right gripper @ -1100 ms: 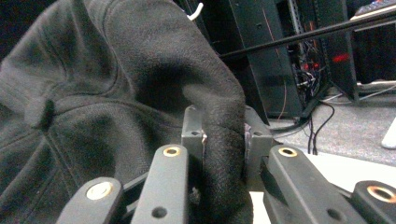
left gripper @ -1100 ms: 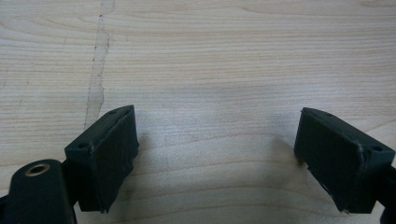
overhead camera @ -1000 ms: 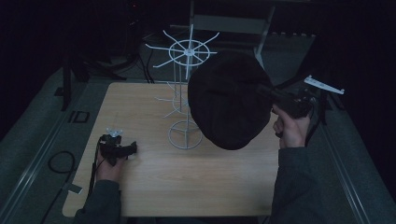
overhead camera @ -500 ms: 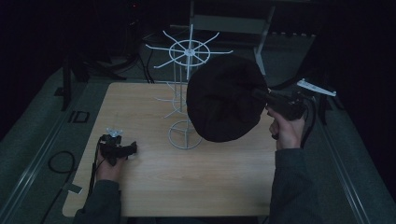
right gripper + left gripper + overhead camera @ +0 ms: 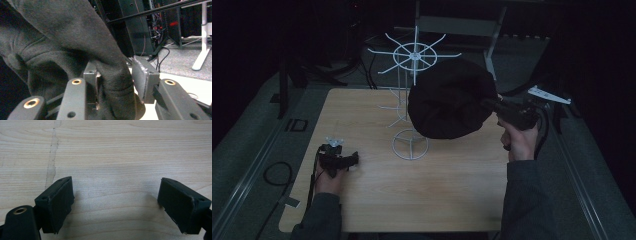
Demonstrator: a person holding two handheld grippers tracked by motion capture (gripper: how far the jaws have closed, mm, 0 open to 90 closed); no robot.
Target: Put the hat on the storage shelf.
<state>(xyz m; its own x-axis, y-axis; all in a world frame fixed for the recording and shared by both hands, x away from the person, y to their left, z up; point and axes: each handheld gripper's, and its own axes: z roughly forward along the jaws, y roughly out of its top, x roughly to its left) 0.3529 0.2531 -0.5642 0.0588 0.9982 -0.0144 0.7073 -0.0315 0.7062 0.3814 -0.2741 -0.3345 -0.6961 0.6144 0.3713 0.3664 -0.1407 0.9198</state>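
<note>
**Pose of both arms and grippers**

Left gripper [image 5: 337, 159]: resting low at the near left, held by the left hand [image 5: 328, 181], forearm entering from the bottom edge; jaws spread wide apart, nothing between them [image 5: 117, 207]. Right gripper [image 5: 492, 106]: raised at the right, pointing leftward, gripped by the right hand [image 5: 518, 142]; jaws clamped on a fold of black cloth [image 5: 110, 75].

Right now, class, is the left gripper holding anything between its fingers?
No: in the left gripper view the left gripper has its fingers spread wide, with bare wooden table between them.
</note>
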